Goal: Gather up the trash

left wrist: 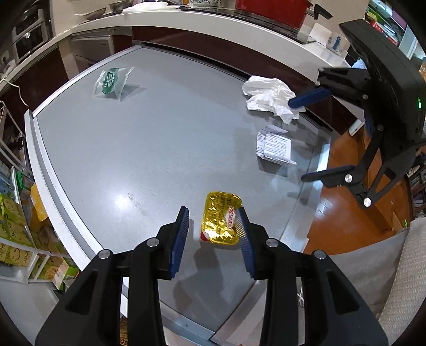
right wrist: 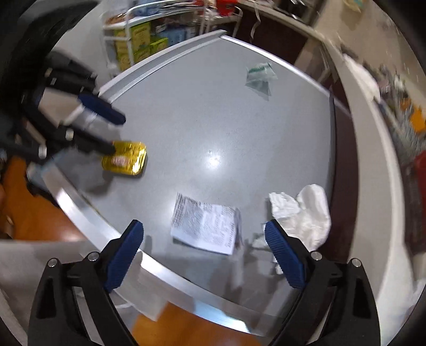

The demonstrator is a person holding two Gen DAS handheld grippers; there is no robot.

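On the grey table (left wrist: 133, 149) (right wrist: 221, 119) a gold foil packet (left wrist: 219, 221) (right wrist: 125, 158) lies flat near the front edge. My left gripper (left wrist: 212, 213) (right wrist: 117, 134) stands over it, open; the packet sits against the right-hand pad with a gap to the other. A printed paper leaflet (left wrist: 274, 146) (right wrist: 205, 226) lies further right, under my right gripper (right wrist: 202, 225) (left wrist: 297, 140), whose jaws are wide open and hold nothing. A crumpled white tissue (left wrist: 269, 95) (right wrist: 306, 213) rests by the table's edge beside the right gripper's outer finger. A clear green-printed bag (left wrist: 111, 82) (right wrist: 259, 75) is at the far side.
A white wire shelf (left wrist: 16, 213) (right wrist: 138, 40) with green and yellow boxes stands off one side of the table. A white kitchen counter (left wrist: 213, 24) with a red pot (left wrist: 271, 10) runs behind. Wooden floor (left wrist: 346, 213) and a grey cushion (left wrist: 372, 266) lie beyond the near edge.
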